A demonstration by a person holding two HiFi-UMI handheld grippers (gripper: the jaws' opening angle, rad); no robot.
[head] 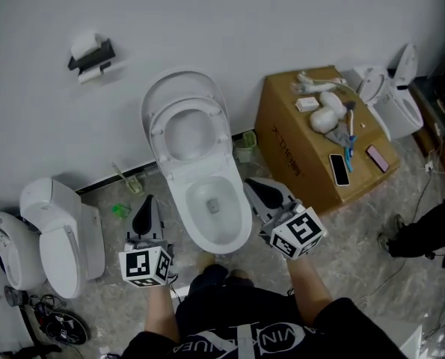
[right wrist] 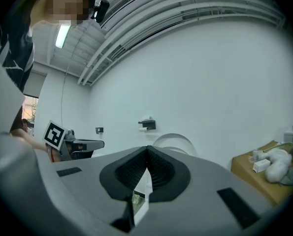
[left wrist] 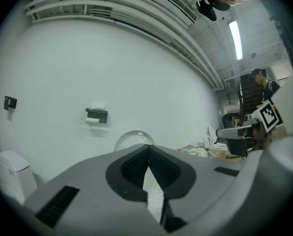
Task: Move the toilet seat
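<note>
A white toilet stands against the wall. Its seat (head: 186,129) and lid (head: 183,81) are both tipped up over the open bowl (head: 211,208). My left gripper (head: 148,200) hovers beside the bowl's left flank, shut and holding nothing. Off the bowl's right side, my right gripper (head: 252,183) is also shut and empty. In the left gripper view the shut gripper (left wrist: 148,154) points level at the wall, and the raised lid (left wrist: 131,137) shows just above it. The right gripper view shows that gripper (right wrist: 147,154) shut, the lid (right wrist: 176,141) beyond it, and the left gripper (right wrist: 80,145) to the side.
A cardboard box (head: 312,137) with phones and small items stands right of the toilet. A second toilet (head: 57,234) sits at the left, a third (head: 390,99) at the far right. A paper holder (head: 91,54) hangs on the wall. A small green thing (head: 121,209) lies on the floor.
</note>
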